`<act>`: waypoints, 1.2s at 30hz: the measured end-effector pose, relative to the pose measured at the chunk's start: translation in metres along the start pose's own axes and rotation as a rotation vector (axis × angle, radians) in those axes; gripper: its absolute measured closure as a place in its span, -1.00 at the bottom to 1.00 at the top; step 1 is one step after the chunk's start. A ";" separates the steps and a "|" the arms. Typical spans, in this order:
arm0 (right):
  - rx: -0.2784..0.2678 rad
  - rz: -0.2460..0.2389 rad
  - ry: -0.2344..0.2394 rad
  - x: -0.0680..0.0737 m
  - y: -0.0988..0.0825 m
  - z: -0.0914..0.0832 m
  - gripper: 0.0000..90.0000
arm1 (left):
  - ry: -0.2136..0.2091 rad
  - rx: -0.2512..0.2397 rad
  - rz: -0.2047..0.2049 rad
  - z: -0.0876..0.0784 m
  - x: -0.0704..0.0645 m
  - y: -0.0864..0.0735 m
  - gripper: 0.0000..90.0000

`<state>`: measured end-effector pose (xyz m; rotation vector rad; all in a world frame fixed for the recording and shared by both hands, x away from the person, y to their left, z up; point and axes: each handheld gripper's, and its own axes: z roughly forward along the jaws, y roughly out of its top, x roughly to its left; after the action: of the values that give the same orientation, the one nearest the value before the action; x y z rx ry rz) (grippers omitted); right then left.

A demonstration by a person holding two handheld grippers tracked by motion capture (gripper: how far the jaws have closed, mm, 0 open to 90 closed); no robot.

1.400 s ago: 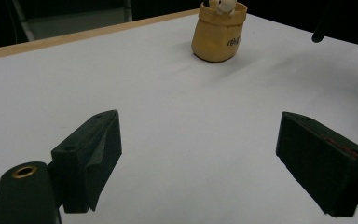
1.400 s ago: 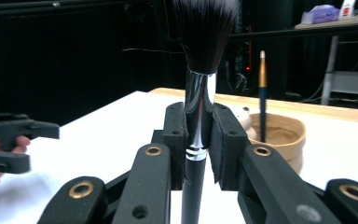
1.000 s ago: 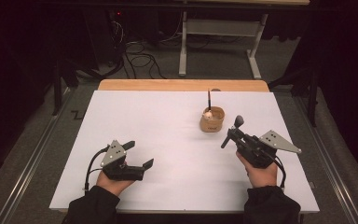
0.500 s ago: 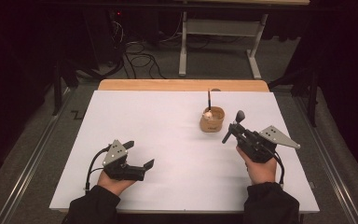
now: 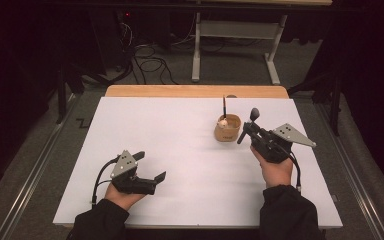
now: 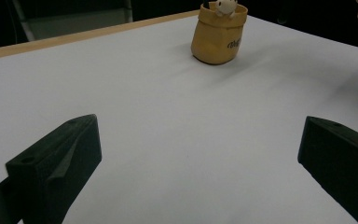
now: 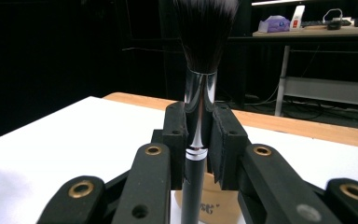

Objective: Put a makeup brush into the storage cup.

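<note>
We hold a makeup brush [image 7: 200,93] clamped between the jaws of our right gripper [image 5: 247,131], bristles up and handle slanting down, just beside the small tan cup [image 5: 227,128] on the white table [image 5: 180,145]. The cup already holds one dark-handled brush [image 5: 224,107] standing upright, with something pale at its rim. We judge the step in hand to be carrying our brush to the cup. The next move calls for bringing the handle's lower end over the cup's mouth, lowering it in beside the other brush without tipping the light cup, and only then letting go. Our left gripper [image 5: 150,167] rests on the table well apart from the cup, its jaws spread wide with nothing between them. Dark lettering is printed on the cup's side [image 6: 230,44], but it is too blurred to read.
</note>
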<state>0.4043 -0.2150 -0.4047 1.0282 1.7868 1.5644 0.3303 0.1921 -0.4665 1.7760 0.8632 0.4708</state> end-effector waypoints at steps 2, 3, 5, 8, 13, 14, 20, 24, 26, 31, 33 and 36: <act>0.004 -0.007 -0.001 0.001 0.002 0.003 0.75 | 0.000 -0.002 0.000 0.000 0.000 0.000 -0.99; 0.005 -0.010 -0.001 0.002 0.003 0.005 0.75 | 0.001 -0.004 0.000 0.000 0.000 0.000 -0.99; 0.009 -0.015 0.001 0.003 0.006 0.008 0.75 | 0.000 -0.006 -0.001 0.000 0.000 0.000 -0.99; 0.005 -0.020 0.000 0.003 0.009 0.012 0.75 | 0.000 -0.007 -0.003 -0.001 0.000 0.000 -0.99; 0.003 -0.008 -0.001 0.003 0.014 0.019 0.76 | -0.002 -0.005 0.002 -0.001 -0.001 0.000 -0.99; 0.007 -0.008 -0.002 0.003 0.015 0.020 0.75 | -0.003 -0.005 0.003 -0.001 -0.001 0.000 -0.99; 0.005 0.002 -0.018 -0.003 0.018 0.029 0.75 | -0.005 -0.007 0.002 -0.001 -0.001 0.000 -0.99; 0.012 0.006 -0.033 -0.007 0.022 0.035 0.75 | -0.006 -0.008 0.002 -0.001 -0.001 0.000 -0.99; 0.013 0.005 -0.041 -0.009 0.023 0.038 0.75 | -0.008 -0.008 0.003 -0.001 -0.001 0.000 -0.99; 0.023 0.017 -0.064 -0.012 0.026 0.048 0.75 | -0.009 -0.008 0.003 -0.001 -0.001 0.000 -0.99; 0.025 0.019 -0.067 -0.013 0.027 0.051 0.75 | -0.010 -0.008 0.003 -0.001 -0.001 0.000 -0.99; 0.025 0.018 -0.069 -0.014 0.028 0.056 0.75 | -0.011 -0.009 0.003 -0.002 -0.001 0.001 -0.99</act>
<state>0.4624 -0.1941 -0.3881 1.0996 1.7596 1.5022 0.3286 0.1925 -0.4652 1.7706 0.8498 0.4661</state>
